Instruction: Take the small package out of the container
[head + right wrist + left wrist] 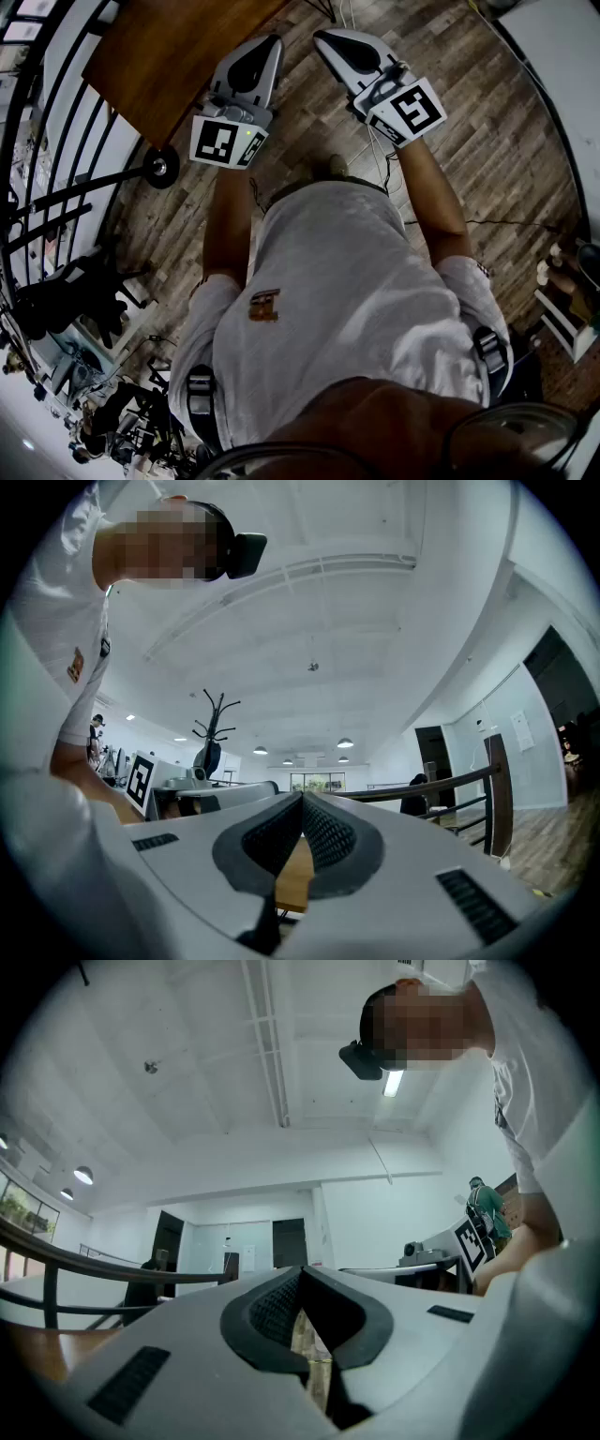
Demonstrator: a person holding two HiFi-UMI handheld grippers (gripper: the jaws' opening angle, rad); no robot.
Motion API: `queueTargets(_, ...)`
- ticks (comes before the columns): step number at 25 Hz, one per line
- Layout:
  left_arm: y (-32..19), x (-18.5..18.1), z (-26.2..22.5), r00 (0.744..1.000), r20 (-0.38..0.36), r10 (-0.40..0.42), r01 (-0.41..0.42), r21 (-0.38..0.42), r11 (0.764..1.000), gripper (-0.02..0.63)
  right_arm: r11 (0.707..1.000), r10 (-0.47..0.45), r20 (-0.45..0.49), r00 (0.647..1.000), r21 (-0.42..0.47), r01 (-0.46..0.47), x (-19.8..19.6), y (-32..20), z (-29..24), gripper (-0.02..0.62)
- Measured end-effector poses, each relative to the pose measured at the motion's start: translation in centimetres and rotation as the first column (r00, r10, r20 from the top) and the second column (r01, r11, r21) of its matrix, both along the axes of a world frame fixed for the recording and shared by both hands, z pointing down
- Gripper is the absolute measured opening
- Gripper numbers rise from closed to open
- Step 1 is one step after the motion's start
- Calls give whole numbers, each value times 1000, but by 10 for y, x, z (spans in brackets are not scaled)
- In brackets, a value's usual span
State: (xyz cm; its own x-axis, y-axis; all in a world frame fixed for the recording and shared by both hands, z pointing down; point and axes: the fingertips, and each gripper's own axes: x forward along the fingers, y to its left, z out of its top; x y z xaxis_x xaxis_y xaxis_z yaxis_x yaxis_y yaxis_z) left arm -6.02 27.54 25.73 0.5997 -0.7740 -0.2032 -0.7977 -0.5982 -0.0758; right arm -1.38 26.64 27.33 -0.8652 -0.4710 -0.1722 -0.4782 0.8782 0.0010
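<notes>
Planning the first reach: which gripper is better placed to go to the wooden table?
Left, probably. The left gripper hangs beside the table edge; the right gripper is farther off, over the floor. Both grippers' jaws are shut and empty. Nothing to pick up is in view.

Brown wooden tabletop [169,56] at upper left, wood-plank floor [497,150] below it, black metal railing [66,187] down the left side. Coat stand [214,728] under round ceiling lamps [345,743] (far end of room). Dark doorway [289,1241] in white wall.
</notes>
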Motion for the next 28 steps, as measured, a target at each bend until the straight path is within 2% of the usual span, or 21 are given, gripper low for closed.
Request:
queueTargets(13,-5,6,2,1000,-1,-6,6,-2,1000,18,1000,-21,21,1000,-6,21,7,-4,0,32)
queueTargets(28,-25,29,9,997,10,-77,77,-7,997,18,999,-19,32,999,-27,20,64,-25,11,32)
